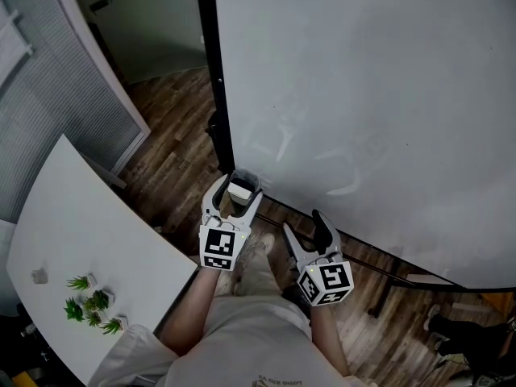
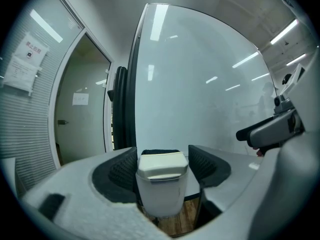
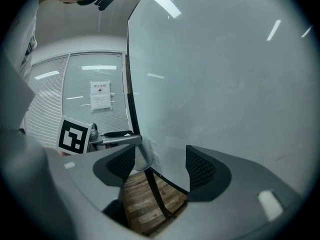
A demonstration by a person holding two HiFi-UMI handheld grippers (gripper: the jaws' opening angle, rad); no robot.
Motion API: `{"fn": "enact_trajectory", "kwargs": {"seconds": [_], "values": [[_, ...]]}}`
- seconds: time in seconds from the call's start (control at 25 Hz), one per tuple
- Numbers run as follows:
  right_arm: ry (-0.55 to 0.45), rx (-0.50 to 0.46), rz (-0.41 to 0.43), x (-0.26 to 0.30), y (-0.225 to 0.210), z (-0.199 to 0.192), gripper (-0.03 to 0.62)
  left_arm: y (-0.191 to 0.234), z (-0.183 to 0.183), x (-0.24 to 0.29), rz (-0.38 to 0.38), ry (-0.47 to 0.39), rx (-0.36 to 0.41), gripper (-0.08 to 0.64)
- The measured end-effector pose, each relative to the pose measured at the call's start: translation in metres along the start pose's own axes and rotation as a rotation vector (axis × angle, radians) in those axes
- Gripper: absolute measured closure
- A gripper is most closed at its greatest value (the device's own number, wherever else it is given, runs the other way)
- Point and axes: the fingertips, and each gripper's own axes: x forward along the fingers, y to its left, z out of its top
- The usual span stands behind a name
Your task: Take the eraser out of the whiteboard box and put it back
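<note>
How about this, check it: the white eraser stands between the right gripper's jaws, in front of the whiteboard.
Wrong gripper: the white eraser stands between the left gripper's jaws, in front of the whiteboard, as the left gripper view shows.

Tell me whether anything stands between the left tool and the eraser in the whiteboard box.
Nothing visible does. The eraser sits in the whiteboard box, between the open jaws of the left tool; the right tool is off to the side, empty.

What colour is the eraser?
Eraser: off-white body, black felt behind; best in left gripper view.
</note>
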Motion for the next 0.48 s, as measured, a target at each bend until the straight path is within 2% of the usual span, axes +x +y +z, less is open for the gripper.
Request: {"fn": "enact_trajectory", "kwargs": {"seconds": [0.48], "values": [[0.021,0.015,-0.002,-0.0033,-0.0014,-0.0087,0.276,-0.0029,0.0004,-0.0001,0.006,0.000,0.019,0.281]]}}
